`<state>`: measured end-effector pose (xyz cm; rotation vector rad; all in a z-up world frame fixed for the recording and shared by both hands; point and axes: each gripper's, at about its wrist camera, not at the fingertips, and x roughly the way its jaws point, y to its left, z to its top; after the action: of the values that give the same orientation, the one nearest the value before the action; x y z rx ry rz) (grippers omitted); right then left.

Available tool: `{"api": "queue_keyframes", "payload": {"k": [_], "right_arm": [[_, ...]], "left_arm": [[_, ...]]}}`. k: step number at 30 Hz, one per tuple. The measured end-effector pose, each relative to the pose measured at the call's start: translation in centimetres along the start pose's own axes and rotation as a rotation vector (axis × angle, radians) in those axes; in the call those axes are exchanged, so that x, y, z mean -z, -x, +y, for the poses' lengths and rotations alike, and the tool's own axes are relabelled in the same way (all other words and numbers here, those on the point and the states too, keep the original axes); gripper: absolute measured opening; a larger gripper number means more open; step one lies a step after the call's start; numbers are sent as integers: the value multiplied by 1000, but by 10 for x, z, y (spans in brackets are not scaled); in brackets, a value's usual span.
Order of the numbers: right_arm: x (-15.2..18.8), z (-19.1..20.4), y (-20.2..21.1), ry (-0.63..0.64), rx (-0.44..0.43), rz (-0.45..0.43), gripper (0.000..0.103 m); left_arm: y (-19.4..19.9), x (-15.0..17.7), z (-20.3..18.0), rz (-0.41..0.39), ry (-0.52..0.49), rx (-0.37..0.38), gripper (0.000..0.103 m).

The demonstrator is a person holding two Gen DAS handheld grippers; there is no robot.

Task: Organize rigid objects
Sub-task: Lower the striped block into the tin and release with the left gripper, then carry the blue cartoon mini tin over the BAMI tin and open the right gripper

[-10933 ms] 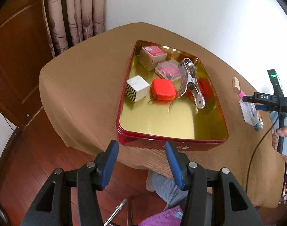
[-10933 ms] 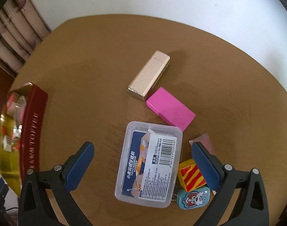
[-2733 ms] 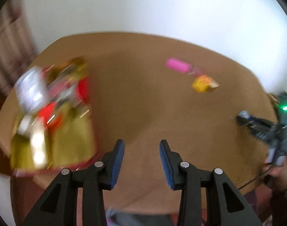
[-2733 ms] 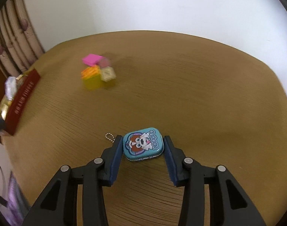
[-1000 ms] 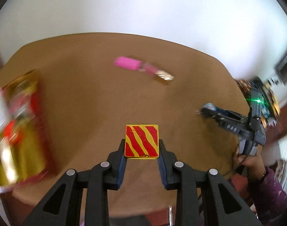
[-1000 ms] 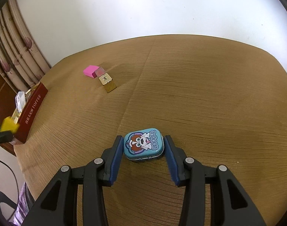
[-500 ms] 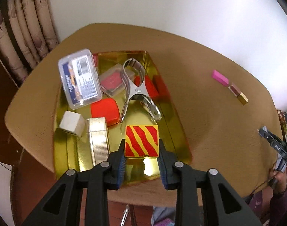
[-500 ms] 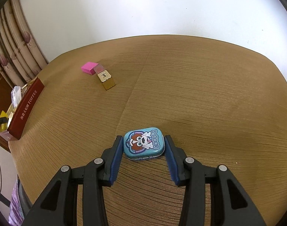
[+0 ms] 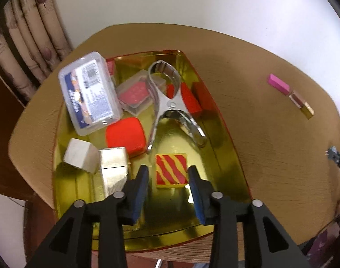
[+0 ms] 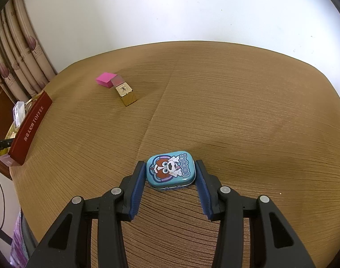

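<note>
Left wrist view: my left tongs (image 9: 167, 179) stand parted over the gold tin tray (image 9: 225, 156), with a clear gap on each side of the red-and-yellow striped block (image 9: 171, 170), so they grip nothing. The block lies flat on the tray floor near the tray's front edge, in the one bare patch, which I judge is why it sits there. Further back in the tray are the metal hole punch (image 9: 170, 102), the red rounded case (image 9: 125, 135), the labelled clear plastic box (image 9: 90, 92) tilted on top of other pieces, the white cube (image 9: 80, 155) and a gold rectangular case (image 9: 113, 166) (packed close, some touching).

On the worktop (image 10: 237, 89), well to the right of the tray, the pink block (image 9: 278, 83) and the small gold-capped box (image 9: 301, 105) lie end to end, not yet gathered.

In the right wrist view, my right tongs (image 10: 171, 170) are closed on the blue cartoon-dog tin (image 10: 171, 170), both pads pressed against its short sides, and the tin is level and near the cloth; whether it is lifted I cannot tell. Held across its width like that, it should travel flat to the tray, whose red side wall (image 10: 30, 129) shows far to the left.
</note>
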<state>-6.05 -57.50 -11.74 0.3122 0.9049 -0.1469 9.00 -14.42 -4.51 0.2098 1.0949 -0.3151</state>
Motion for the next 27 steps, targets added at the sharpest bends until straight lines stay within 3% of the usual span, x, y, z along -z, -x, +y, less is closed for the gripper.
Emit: {"api": "queue_keyframes", "payload": {"k": [4,11,15,22,27], "right_arm": [[0,-1,0,-4,-5,0,43],[-1,-1,1,0,-7,-1,43],[-1,5,0,29,4,4,40],[-2,14,9,31,7,17,39],[-22,69,39,122,-61,-22,40]], "left_arm": [[17,9,-2,-40,26,-18,39],[76,60,-1,-222,110,-95,41],[86,86,8,-224,168,-86,42],[84,106,8,-207,160,-103,41],[92,109,11,-251,173,-108,42]]}}
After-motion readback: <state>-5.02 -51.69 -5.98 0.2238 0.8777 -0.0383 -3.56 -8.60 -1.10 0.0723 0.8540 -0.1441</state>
